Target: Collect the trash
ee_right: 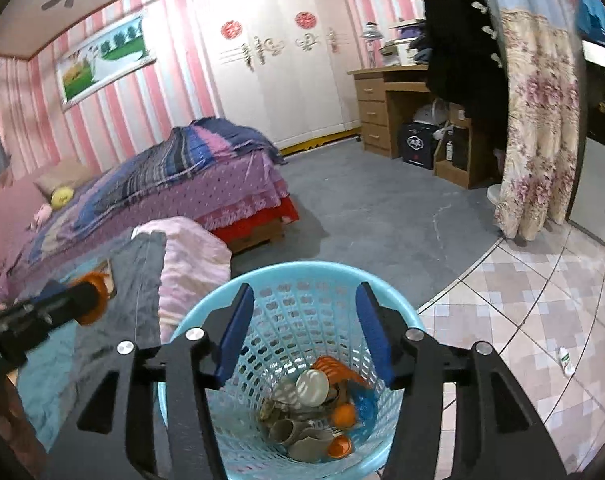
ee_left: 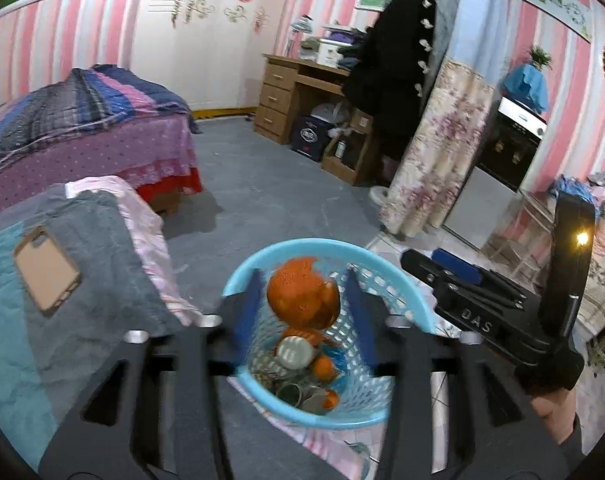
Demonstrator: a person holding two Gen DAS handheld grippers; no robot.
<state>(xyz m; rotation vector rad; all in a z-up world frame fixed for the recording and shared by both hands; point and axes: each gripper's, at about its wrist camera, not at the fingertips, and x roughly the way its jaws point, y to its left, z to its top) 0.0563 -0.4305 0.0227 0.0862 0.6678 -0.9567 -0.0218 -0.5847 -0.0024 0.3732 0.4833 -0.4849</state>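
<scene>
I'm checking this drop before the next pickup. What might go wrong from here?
1. The orange peel sits loose between the left gripper's open jaws. In the right wrist view that gripper's tip appears beside the blue basket, over the pink cloth, so the peel may land outside.
2. A small white bottle lies apart on the tiled floor and might be overlooked.

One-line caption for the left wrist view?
Orange peel between open left gripper fingers above light-blue plastic mesh wastebasket.
</scene>
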